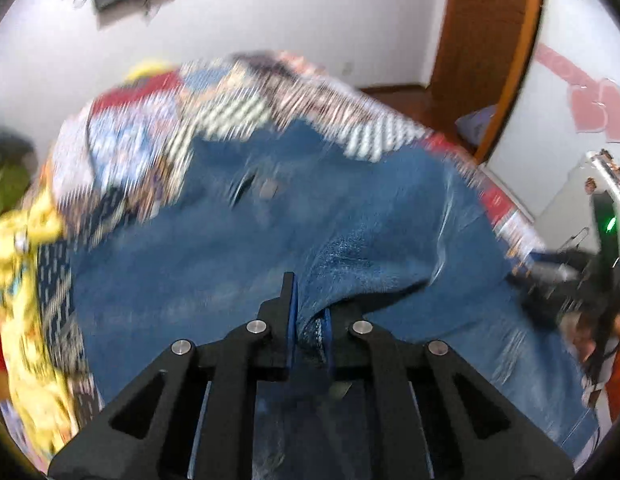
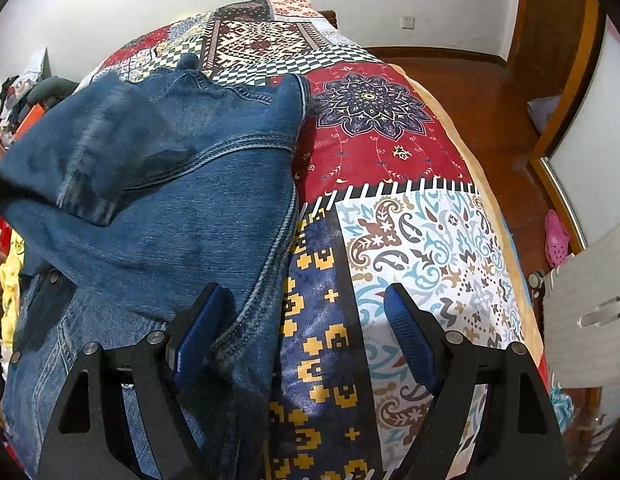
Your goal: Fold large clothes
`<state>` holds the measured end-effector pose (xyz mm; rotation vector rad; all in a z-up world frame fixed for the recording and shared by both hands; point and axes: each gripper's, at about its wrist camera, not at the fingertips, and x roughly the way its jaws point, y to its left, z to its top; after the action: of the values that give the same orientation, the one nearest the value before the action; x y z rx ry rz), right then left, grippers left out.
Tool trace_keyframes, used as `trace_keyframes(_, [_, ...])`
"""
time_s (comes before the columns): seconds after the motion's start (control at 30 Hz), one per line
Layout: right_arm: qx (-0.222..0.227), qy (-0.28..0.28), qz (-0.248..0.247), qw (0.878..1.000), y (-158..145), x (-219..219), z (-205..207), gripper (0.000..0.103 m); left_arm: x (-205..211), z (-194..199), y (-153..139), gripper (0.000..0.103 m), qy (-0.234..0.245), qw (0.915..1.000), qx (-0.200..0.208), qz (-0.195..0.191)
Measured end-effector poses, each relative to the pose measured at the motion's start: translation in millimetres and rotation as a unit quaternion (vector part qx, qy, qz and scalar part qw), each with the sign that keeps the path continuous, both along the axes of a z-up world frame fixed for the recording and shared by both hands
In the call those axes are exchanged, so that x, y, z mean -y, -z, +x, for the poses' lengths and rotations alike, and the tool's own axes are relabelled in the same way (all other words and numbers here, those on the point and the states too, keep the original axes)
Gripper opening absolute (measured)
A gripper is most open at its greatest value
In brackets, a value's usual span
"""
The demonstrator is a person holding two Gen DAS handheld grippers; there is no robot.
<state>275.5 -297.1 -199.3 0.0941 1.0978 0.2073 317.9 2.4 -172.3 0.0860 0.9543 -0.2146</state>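
Note:
A blue denim jacket [image 1: 229, 240] lies spread on a patchwork bedspread [image 1: 157, 120]; the left wrist view is blurred. My left gripper [image 1: 310, 300] is shut on a raised fold of the denim, pinched between its blue pads. In the right wrist view the jacket [image 2: 169, 200] covers the left half of the bedspread [image 2: 390, 140], with a sleeve [image 2: 89, 152] folded across its upper part. My right gripper [image 2: 303, 292] stands open low over the jacket's right edge. Its left finger [image 2: 205, 320] is above the denim and its right finger [image 2: 410, 332] above the bedspread. Nothing is held in it.
Yellow clothing [image 1: 25, 280] is heaped at the bed's left side. Wooden floor [image 2: 490, 92] runs beyond the bed's right edge, with a pink shoe [image 2: 556, 240] and a white cabinet [image 2: 590, 300] there. A person in orange [image 1: 618, 376] is at the far right.

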Motion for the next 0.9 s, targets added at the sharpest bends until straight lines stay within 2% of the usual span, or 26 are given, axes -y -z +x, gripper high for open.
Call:
trace_keyframes(0.07, [-0.001,0.000,-0.004,1.000,0.4,-1.1,0.7,0.079,-14.0,-10.4,25.0,0.015,-0.024,0.9992,-0.032,0.008])
trace_keyframes(0.17, [-0.004,0.001,-0.012,1.000,0.1,-4.0,0.1,0.079,-26.5,-20.1,53.4,0.030,-0.044,0.9967,-0.068,0.002])
trace_keyframes(0.23, [-0.006,0.001,-0.013,1.000,-0.4,-4.8,0.0,0.079,-29.6,-27.4,58.1,0.049,-0.059,0.9964,-0.059,0.012])
trace_keyframes(0.3, [-0.010,0.003,-0.013,1.000,-1.3,-5.3,0.0,0.079,-29.5,-31.3,53.8,0.059,-0.072,0.9959,-0.047,0.029])
trace_keyframes(0.4, [-0.014,0.006,-0.008,1.000,-3.9,-5.4,-0.1,0.079,-21.6,-33.3,45.8,0.059,-0.056,0.9965,-0.042,0.045])
trace_keyframes(0.57, [-0.011,0.010,0.000,1.000,-10.5,-6.1,-0.8,0.079,11.1,-36.0,33.1,0.064,-0.005,0.9940,-0.014,0.109])
trace_keyframes(0.67, [-0.005,0.009,0.003,1.000,-14.8,-8.5,-1.0,0.079,36.7,-36.1,23.5,0.070,0.042,0.9925,0.013,0.114])
trace_keyframes(0.73, [-0.003,0.007,0.003,1.000,-16.6,-10.7,-0.6,0.079,50.9,-35.4,18.2,0.084,0.055,0.9902,0.038,0.122])
trace_keyframes(0.8, [-0.002,0.003,0.002,1.000,-18.1,-12.7,0.2,0.079,67.7,-30.6,14.9,0.086,0.067,0.9888,0.048,0.124])
trace_keyframes(0.9, [0.001,-0.001,0.001,1.000,-19.5,-15.2,0.7,0.079,83.2,-18.9,14.0,0.087,0.081,0.9917,0.036,0.092])
